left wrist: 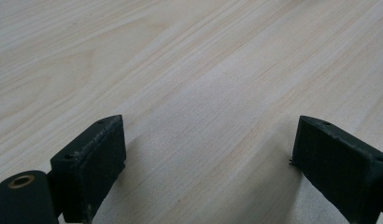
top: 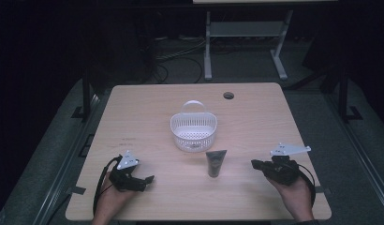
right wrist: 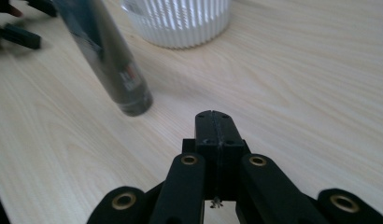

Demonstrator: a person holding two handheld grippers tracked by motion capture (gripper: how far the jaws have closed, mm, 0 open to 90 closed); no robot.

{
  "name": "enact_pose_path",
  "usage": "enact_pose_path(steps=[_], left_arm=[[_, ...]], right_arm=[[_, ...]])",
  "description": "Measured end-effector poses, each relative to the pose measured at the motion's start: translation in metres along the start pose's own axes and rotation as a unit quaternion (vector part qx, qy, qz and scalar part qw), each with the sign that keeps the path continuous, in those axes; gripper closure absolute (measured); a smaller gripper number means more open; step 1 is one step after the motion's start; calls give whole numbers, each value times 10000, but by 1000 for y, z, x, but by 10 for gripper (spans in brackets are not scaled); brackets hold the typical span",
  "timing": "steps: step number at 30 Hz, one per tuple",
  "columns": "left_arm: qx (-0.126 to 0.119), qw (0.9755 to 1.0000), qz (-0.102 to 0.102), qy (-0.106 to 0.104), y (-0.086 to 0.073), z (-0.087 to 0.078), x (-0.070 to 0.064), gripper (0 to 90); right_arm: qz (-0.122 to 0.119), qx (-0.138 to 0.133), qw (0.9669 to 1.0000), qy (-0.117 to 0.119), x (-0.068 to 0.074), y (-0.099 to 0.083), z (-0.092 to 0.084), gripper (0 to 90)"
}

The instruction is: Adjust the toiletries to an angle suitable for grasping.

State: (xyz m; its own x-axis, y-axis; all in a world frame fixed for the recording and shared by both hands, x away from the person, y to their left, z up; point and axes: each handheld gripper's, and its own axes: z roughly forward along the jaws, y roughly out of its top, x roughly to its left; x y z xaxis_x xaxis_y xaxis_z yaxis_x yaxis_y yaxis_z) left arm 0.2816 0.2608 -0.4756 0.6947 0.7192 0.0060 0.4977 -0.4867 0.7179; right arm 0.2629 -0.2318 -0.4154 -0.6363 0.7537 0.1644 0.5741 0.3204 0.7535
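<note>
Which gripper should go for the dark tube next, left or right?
Right, probably. The right gripper points at the dark tube and sits slightly nearer, but its jaws are shut and must open first. The left gripper is open but faces bare table.

No legible text anywhere. The dark tube (right wrist: 105,60) carries a small reddish-white mark near its cap end in the right gripper view, too blurred to read; in the high view the tube (top: 215,162) is too small to show any print. The white basket (top: 194,127) and the tabletop (top: 255,122) bear no labels or numbers.
</note>
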Motion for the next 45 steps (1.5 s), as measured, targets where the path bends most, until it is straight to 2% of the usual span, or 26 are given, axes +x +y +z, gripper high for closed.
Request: enact_pose_path(steps=[11, 23, 32, 45], left_arm=[[-14, 10000, -4, 3, 0, 0, 0, 88], [-16, 10000, -6, 3, 0, 0, 0, 88], [-16, 10000, -7, 2, 0, 0, 0, 88], [-15, 10000, -8, 0, 0, 0, 0, 88]], right_arm=[[-333, -369, 9980, 387, 14, 16, -6, 900], [-503, -531, 9949, 698, 27, 32, -6, 900], [-654, -559, 9926, 852, 36, 45, 0, 900], [-839, -539, 9906, 938, 44, 61, 11, 900]])
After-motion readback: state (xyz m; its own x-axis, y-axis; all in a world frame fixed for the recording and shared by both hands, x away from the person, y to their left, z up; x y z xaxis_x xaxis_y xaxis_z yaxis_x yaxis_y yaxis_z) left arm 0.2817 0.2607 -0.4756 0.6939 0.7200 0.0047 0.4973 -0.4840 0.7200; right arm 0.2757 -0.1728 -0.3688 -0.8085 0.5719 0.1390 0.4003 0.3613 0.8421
